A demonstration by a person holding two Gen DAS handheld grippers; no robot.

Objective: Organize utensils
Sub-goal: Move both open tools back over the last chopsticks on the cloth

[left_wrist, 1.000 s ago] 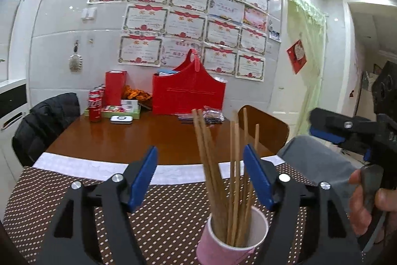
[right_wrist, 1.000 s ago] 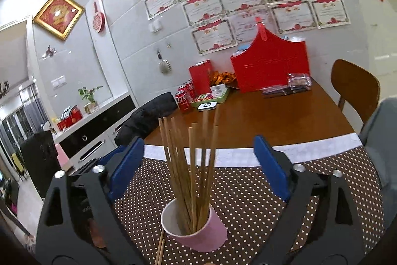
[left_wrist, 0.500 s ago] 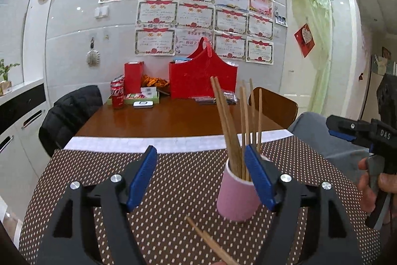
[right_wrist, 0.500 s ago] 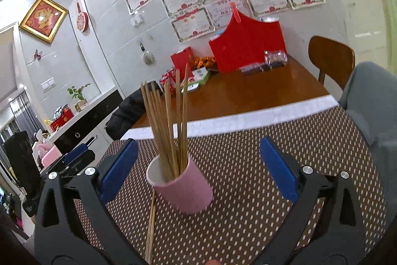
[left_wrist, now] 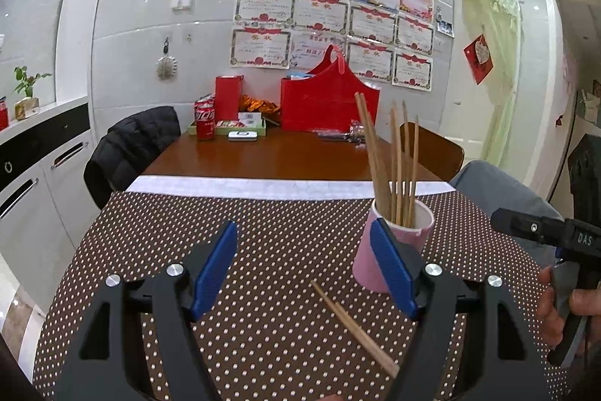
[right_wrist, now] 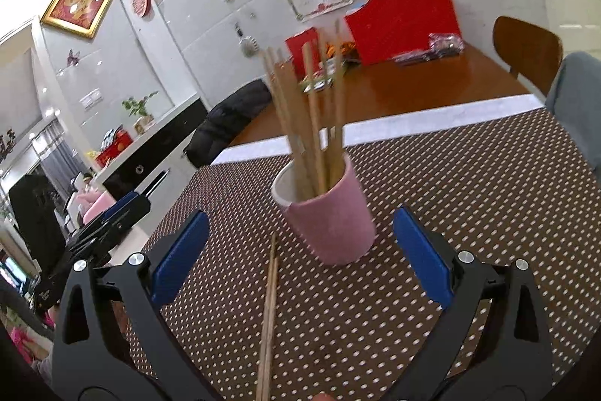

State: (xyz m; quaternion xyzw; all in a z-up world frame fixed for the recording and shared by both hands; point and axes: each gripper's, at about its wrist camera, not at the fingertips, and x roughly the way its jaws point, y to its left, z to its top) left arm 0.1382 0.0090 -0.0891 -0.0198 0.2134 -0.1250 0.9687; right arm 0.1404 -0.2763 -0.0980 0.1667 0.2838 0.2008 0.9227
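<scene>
A pink cup (left_wrist: 375, 250) holding several wooden chopsticks (left_wrist: 398, 168) stands on the brown dotted tablecloth (left_wrist: 281, 235). A loose pair of chopsticks (left_wrist: 353, 327) lies flat on the cloth near the cup. My left gripper (left_wrist: 306, 265) is open and empty; its right finger overlaps the cup's left side in view. In the right wrist view the cup (right_wrist: 330, 213) stands ahead, the loose chopsticks (right_wrist: 268, 318) lie between the fingers, and my right gripper (right_wrist: 300, 258) is open and empty. The right gripper's body also shows at the right edge of the left wrist view (left_wrist: 556, 235).
Beyond the cloth the bare wooden table (left_wrist: 281, 156) carries a red bag (left_wrist: 330, 104), a red box (left_wrist: 227, 96), soda cans (left_wrist: 204, 123) and a tray. A chair with a black jacket (left_wrist: 131, 145) stands at left, a wooden chair (left_wrist: 432, 149) at right.
Both grippers have pulled back and up from the cup. The cup now sits farther ahead, and the loose pair of chopsticks on the cloth has come into view.
</scene>
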